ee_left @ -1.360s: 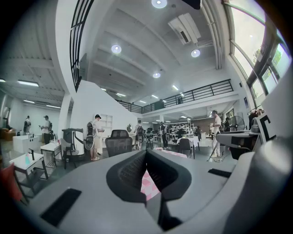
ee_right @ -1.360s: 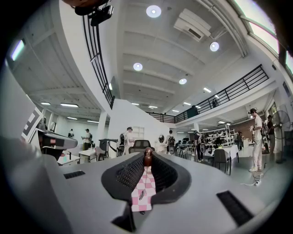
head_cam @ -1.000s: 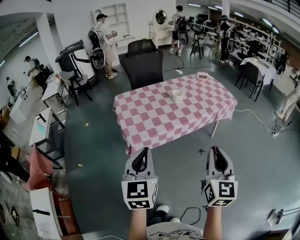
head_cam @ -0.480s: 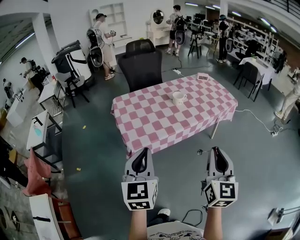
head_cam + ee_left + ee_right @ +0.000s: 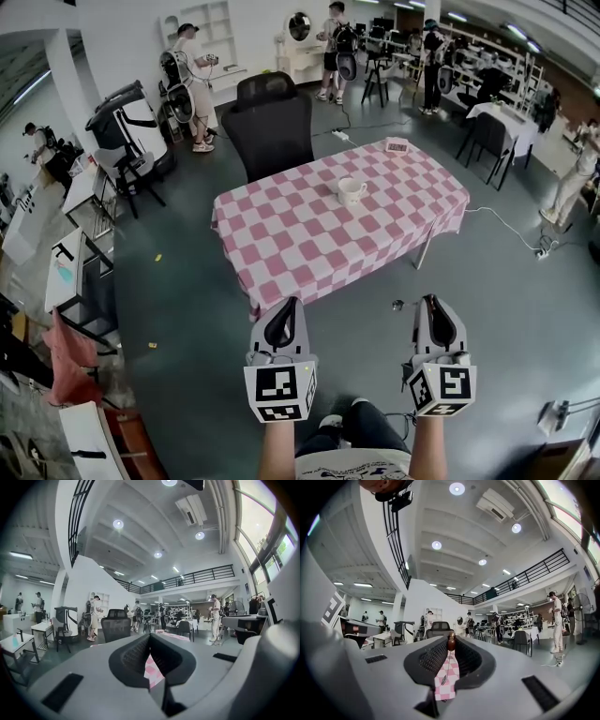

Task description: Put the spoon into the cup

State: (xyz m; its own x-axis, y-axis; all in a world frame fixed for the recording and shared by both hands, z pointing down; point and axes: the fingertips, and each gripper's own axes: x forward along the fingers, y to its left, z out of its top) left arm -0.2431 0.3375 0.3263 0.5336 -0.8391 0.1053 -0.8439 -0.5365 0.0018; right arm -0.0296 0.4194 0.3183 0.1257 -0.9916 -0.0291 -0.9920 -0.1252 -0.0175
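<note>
A white cup stands on the table with the pink-and-white checked cloth, well ahead of both grippers. My right gripper is shut on the spoon, which sticks out to its left. In the right gripper view the spoon hangs between the jaws of my right gripper, brown end up and bowl down. My left gripper is held beside it over the grey floor. In the left gripper view, the left gripper has its jaws together with nothing in them.
A black office chair stands at the table's far side. A small pink box lies on the far corner. Desks and a rack line the left; cables run on the floor at right. Several people stand at the back.
The table and cup have slid down and left in the head view and look nearer. Both grippers keep their places in the view, the spoon still in the right one.
</note>
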